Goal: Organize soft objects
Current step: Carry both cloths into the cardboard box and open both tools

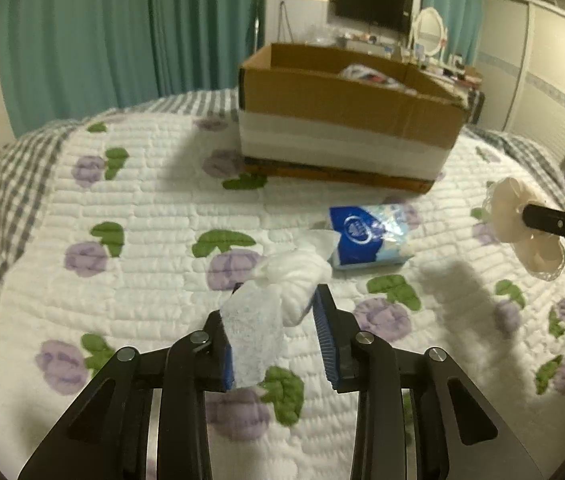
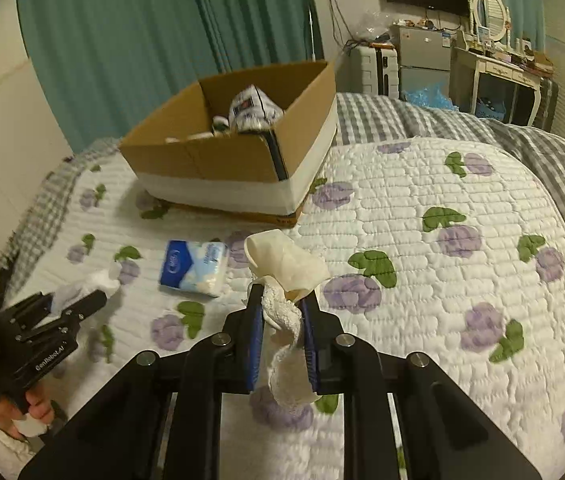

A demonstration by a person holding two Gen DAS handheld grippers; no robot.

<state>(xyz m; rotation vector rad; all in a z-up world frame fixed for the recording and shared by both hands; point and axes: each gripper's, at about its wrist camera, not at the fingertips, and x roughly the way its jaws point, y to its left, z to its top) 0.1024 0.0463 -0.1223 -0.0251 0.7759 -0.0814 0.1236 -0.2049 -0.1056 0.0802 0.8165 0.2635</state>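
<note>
My left gripper [image 1: 280,296] is shut on a white crumpled cloth [image 1: 278,284], held just above the quilt; it also shows in the right wrist view [image 2: 74,300]. My right gripper [image 2: 282,300] is shut on a cream lace-edged cloth [image 2: 286,268], held above the quilt; this cloth shows at the right in the left wrist view [image 1: 522,232]. A blue and white tissue pack [image 1: 366,236] lies on the quilt between the grippers and the box, and shows in the right wrist view [image 2: 194,266]. An open cardboard box [image 2: 242,152] with several items inside stands at the far side.
The bed has a white quilt with purple flowers [image 2: 442,260] and a grey checked blanket [image 2: 542,152] around it. Green curtains [image 1: 122,32] hang behind. A dresser with a mirror [image 2: 498,52], a small fridge and a wall TV stand past the bed.
</note>
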